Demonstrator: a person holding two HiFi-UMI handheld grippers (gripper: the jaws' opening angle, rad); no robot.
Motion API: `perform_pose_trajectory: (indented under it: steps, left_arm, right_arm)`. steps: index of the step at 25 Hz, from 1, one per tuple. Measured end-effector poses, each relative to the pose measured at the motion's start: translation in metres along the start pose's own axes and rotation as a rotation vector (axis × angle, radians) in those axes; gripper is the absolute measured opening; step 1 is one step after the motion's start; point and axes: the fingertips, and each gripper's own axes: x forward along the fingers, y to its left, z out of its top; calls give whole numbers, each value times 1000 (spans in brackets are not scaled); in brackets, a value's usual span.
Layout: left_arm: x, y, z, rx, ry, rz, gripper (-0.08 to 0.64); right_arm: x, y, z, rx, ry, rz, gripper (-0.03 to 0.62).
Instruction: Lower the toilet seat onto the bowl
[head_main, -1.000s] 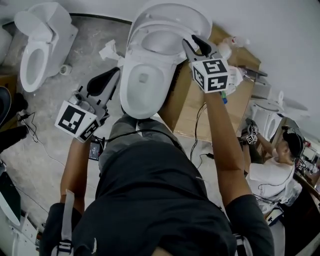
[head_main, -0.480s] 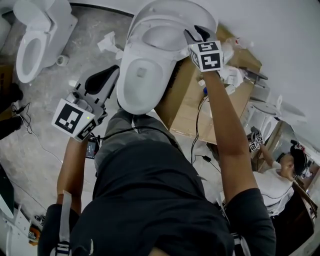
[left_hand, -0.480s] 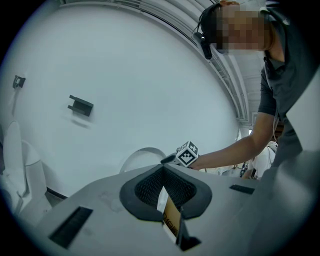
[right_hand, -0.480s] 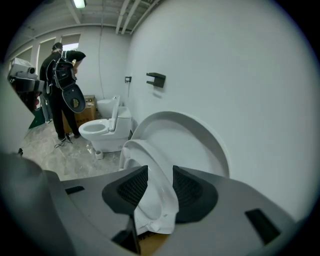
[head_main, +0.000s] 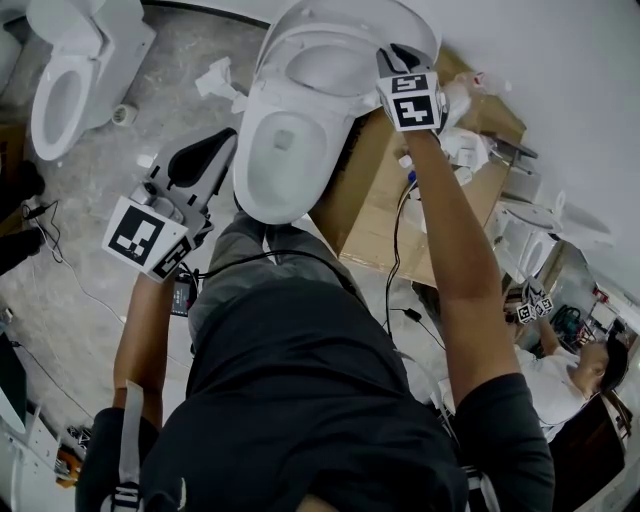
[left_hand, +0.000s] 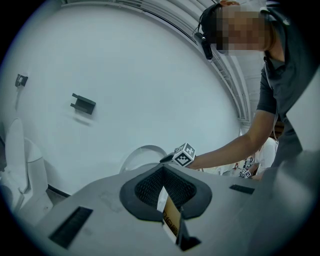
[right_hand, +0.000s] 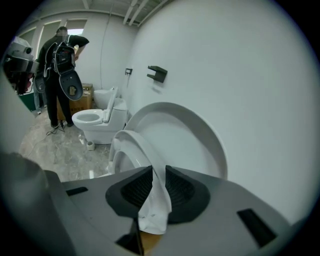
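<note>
1. Seat stands raised, tilted off the lid, at upper centre of the head view above the bowl.
2. Right gripper pinches the seat's rim: grasp made, lowering apparently just starting.
3. Next move calls for swinging the rim forward and down in a slow arc.
4. Left gripper is pressed together, empty, left of the bowl.
5. Box sits right of the bowl; nothing blocks the path.

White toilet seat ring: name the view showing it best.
Right gripper view: the white toilet seat ring looms close, edge pinched in the right tongs. Head view shows it raised; left gripper view, a distant arc.
</note>
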Motion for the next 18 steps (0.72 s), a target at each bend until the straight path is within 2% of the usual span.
perform_pose_trajectory:
  steps: [4, 18]
  left_arm:
    - [2, -2, 0, -1, -2, -3, 3]
    - [3, -9, 4, 12, -14, 1, 3]
  right_arm:
    - [-4, 6, -2, 6, 9, 34, 78]
    - [-40, 36, -9, 16, -31, 70, 72]
